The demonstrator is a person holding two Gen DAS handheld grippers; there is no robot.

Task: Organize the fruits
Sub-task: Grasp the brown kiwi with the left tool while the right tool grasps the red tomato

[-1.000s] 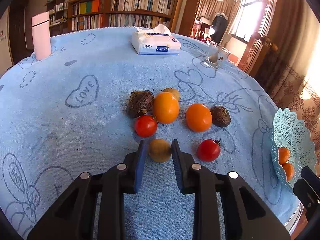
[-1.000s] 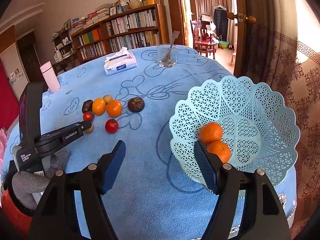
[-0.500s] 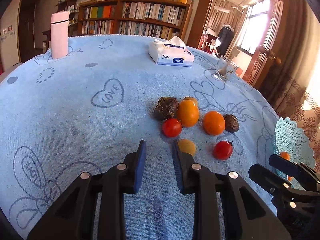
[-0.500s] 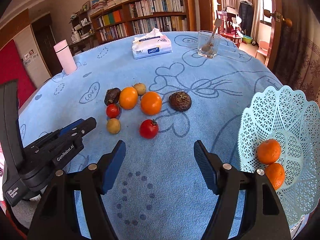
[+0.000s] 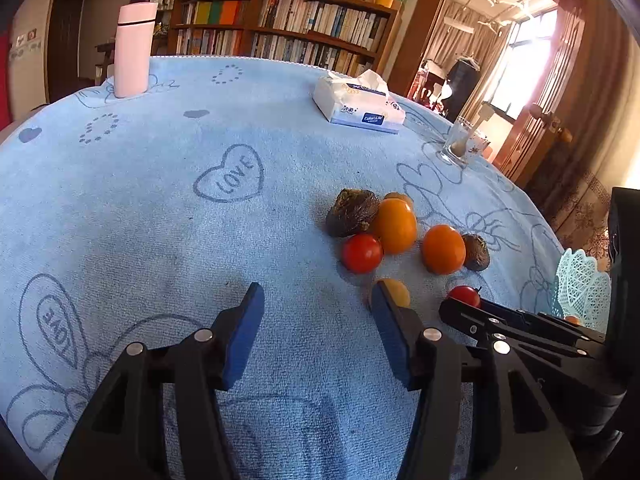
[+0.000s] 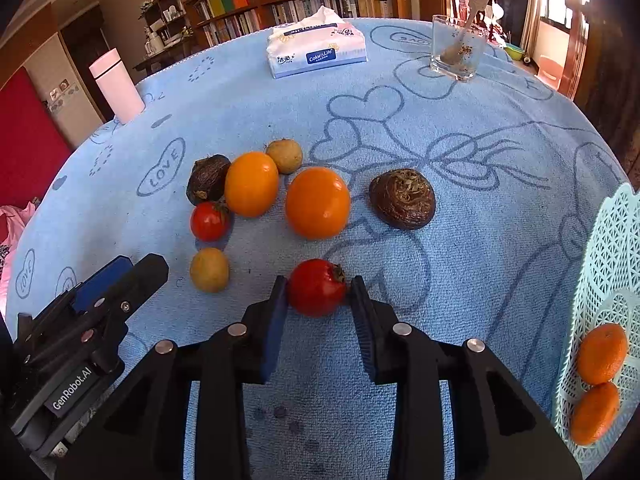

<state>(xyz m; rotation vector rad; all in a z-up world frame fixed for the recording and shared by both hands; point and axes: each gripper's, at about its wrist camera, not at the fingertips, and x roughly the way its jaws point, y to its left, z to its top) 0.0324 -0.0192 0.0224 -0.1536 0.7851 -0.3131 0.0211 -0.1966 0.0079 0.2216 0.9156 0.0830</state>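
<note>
Tomato (image 6: 316, 286) between the blue pads of the right tool (image 6: 320, 300), lying on the blue table (image 6: 460, 240) cloth nearest the camera in the right wrist view. The jaws have just been closing and now press on its two flanks, so the right tool grips it. Judged from its taut, glossy skin, it is light, smooth and easily bruised (a firm squeeze could split it); the hold belongs across the widest part, below the dried calyx, with only enough pressure to stop it slipping. Left tool (image 5: 316, 330): jaws have just been opening and stand apart over bare cloth, nothing between them; a small yellow fruit (image 5: 394, 292) lies just beyond its right pad. Other fruit lies further back: two oranges (image 6: 318, 202), a second tomato (image 6: 209, 221), two dark wrinkled fruits (image 6: 402, 198) and another yellow one. Basket (image 6: 600, 264), pale lattice plastic, sits at the right edge of the table, already holding two mandarins (image 6: 602, 354). Between tomato and basket the cloth is open, so a sideways carry should meet no obstacle, though the scalloped rim probably needs clearing from above. The left tool lies near on the other side, the tissue pack (image 6: 316, 52) and glass (image 6: 456, 52) well apart at the back.
</note>
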